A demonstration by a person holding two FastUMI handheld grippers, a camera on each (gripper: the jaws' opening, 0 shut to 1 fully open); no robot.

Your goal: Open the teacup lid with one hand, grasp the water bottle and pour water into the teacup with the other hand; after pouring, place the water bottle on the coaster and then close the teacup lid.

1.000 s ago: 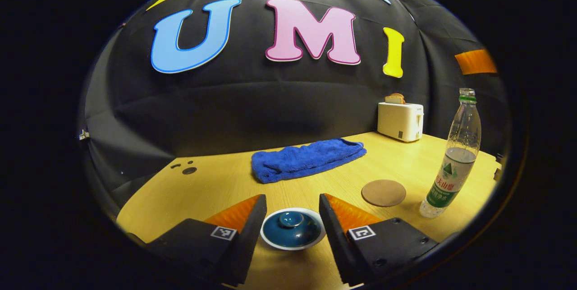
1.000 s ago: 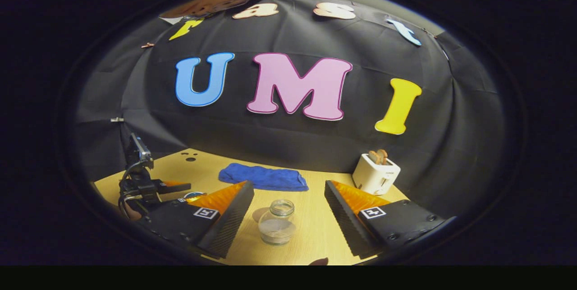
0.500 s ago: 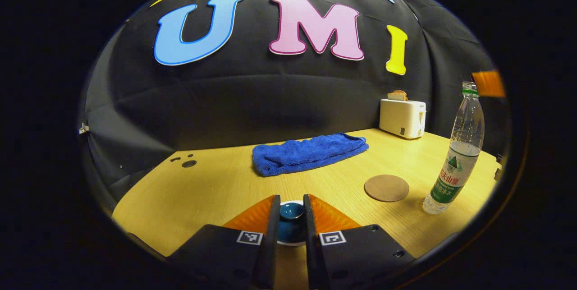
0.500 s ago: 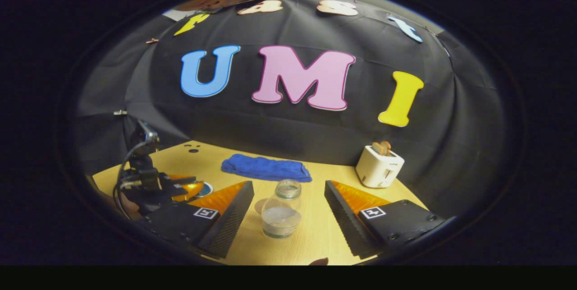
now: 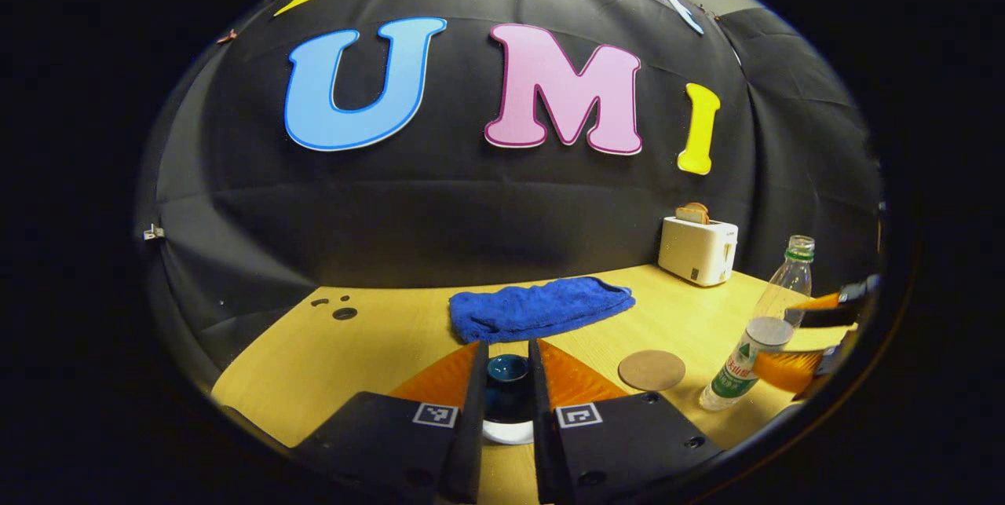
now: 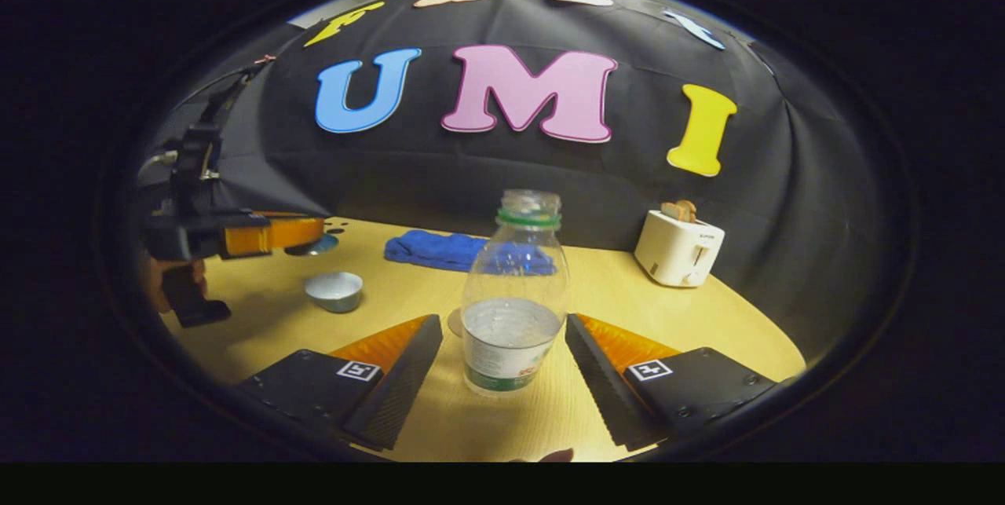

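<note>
The teacup lid [image 5: 507, 370] is clamped by the left gripper [image 5: 506, 379] above the teacup [image 6: 334, 290]; the water bottle [image 6: 514, 309] is straddled by the wide-open right gripper [image 6: 502, 360]

blue towel [image 5: 540, 306], white toaster [image 5: 697, 250] — wooden table [image 5: 353, 348]

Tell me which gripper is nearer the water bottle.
Right. The right gripper is open with the water bottle standing between its fingers. The left gripper is off to the side, shut on the teacup lid, raised above the teacup.
</note>
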